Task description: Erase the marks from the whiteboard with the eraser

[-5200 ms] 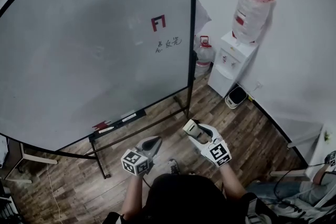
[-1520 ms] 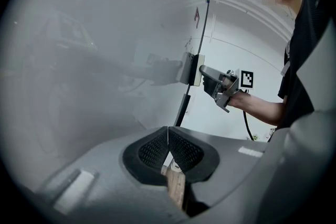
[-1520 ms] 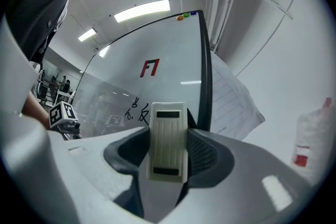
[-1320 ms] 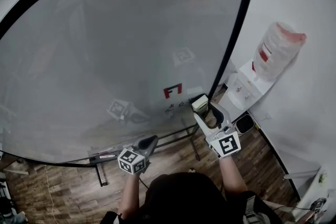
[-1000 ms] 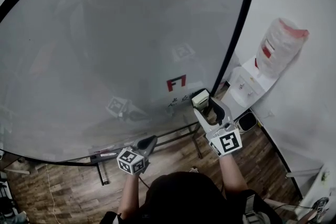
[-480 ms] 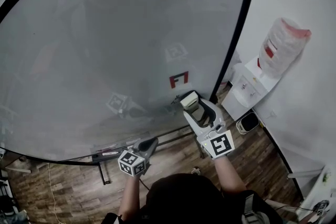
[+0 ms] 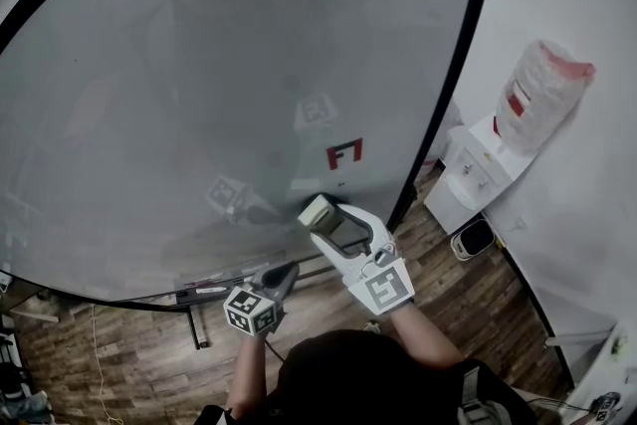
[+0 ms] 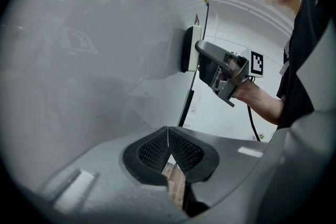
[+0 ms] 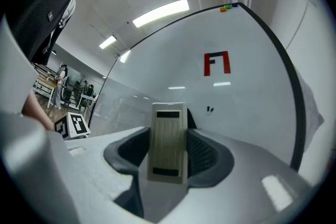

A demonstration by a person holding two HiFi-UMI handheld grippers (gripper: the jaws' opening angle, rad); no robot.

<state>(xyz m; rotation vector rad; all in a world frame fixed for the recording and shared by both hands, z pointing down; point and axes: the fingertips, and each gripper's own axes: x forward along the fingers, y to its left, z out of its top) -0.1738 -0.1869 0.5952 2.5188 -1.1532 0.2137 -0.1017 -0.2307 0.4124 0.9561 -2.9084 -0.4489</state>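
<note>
right gripper (image 9: 168, 150) clamped on eraser (image 9: 168, 131), face against whiteboard (image 7: 179, 85) | marks (image 9: 210, 109) sit just up-right of your jaws — keep it flat, sweep there | left gripper (image 8: 168, 147) pinched together, empty

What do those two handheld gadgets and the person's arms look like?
Both the left gripper and right gripper are pale grey moulded shells with dark textured pads. Each carries a white cube of black square markers. A black cable hangs from the right one. The person's top is black, short-sleeved.
</note>
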